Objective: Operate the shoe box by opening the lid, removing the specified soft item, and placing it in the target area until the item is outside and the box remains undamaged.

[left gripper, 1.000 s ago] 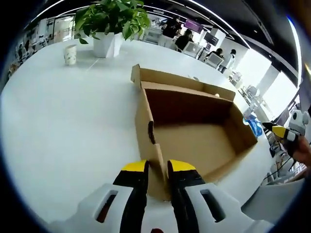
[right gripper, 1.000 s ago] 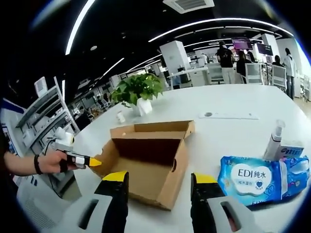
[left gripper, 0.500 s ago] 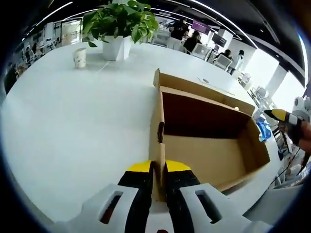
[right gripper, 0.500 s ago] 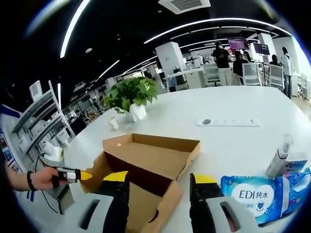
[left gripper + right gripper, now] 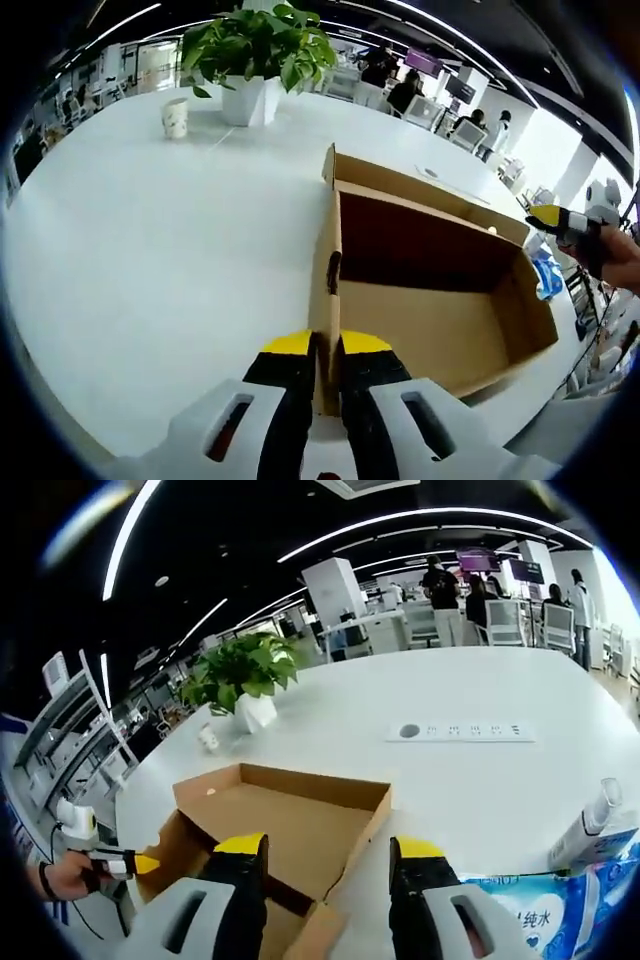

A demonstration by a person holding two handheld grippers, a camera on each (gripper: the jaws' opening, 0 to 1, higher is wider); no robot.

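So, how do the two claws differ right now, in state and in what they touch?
The left claw is shut on the cardboard box's side wall, its jaws pressed against the cardboard; the right claw is open, with a wide gap and nothing between its jaws. The left claw touches the box; the right claw hangs above it. Both have black jaws with yellow tips.
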